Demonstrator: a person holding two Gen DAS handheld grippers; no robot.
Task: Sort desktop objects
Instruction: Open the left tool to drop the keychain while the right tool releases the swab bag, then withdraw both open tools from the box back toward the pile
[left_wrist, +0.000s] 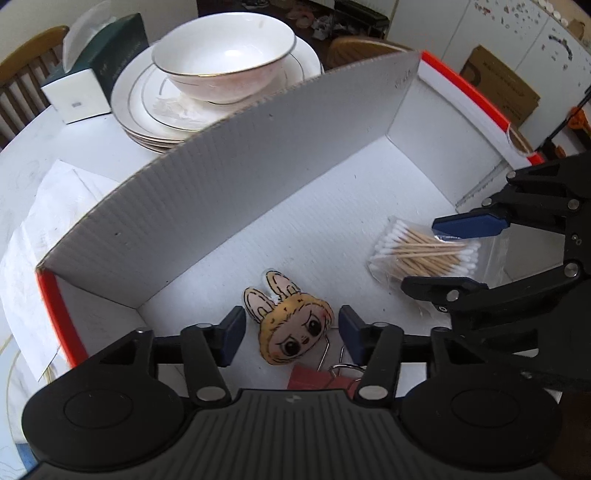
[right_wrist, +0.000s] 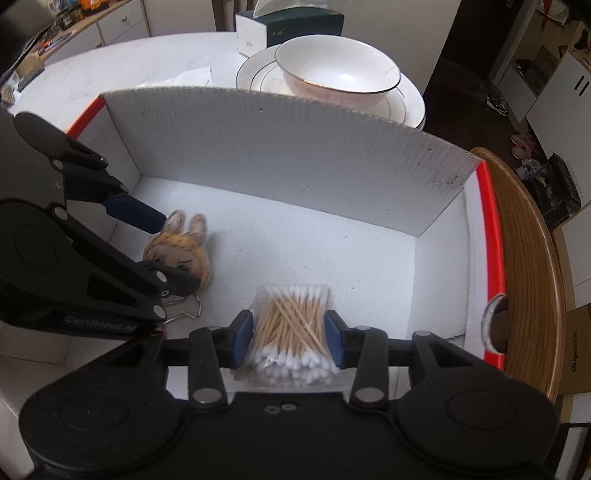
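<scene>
Jaws spread on both: left gripper (left_wrist: 291, 334) straddles bunny charm (left_wrist: 291, 325) w/o touching, right gripper (right_wrist: 289, 338) flanks cotton swab bag (right_wrist: 290, 332), pads beside bag, no squeeze seen. Both items lie on box (left_wrist: 221, 206) floor; swabs' long axis runs along fingers.

I'm in a home dining room: stacked plates (right_wrist: 406, 107) and a bowl (right_wrist: 338, 72) at 12 o'clock, wooden chair (right_wrist: 524, 258) at 3 o'clock, tissue box (right_wrist: 291, 26) behind.
</scene>
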